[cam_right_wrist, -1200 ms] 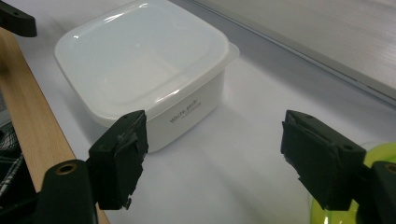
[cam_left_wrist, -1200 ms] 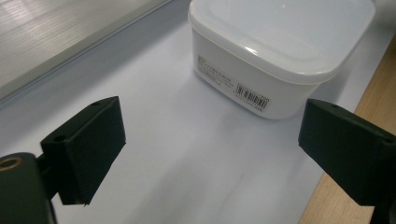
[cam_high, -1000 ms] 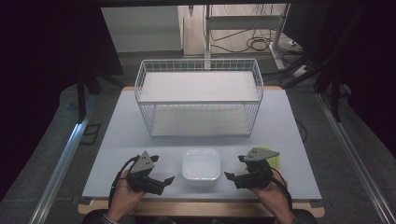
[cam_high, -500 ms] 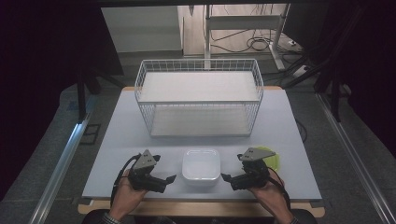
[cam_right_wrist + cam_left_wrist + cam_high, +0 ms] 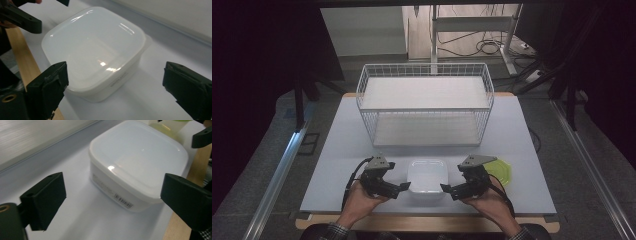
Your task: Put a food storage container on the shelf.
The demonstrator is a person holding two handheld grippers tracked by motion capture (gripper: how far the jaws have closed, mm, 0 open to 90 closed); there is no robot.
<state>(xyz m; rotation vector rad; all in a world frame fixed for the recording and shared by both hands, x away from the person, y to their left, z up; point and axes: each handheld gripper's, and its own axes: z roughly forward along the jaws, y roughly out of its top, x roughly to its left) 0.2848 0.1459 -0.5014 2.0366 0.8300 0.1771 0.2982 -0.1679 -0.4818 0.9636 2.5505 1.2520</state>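
Observation:
A white square plastic container (image 5: 427, 176) with a closed lid sits near the table's front edge, seen close up as the container (image 5: 136, 162) in the left gripper view and the container (image 5: 96, 50) in the right gripper view. My left gripper (image 5: 400, 189) stands open just left of it, jaws wide apart and pointing at its side. My right gripper (image 5: 451, 190) stands open just right of it, jaws equally wide. Neither touches the container. A yellow-green round lid (image 5: 501, 172) lies behind the right gripper.
A white wire basket (image 5: 425, 102) stands across the back half of the light table (image 5: 337, 150). A wooden strip (image 5: 427, 222) runs along the front edge. Cables and metal rails lie on the floor around the table.
Both grippers have drawn in a little toward the container's two sides. The container has not moved.

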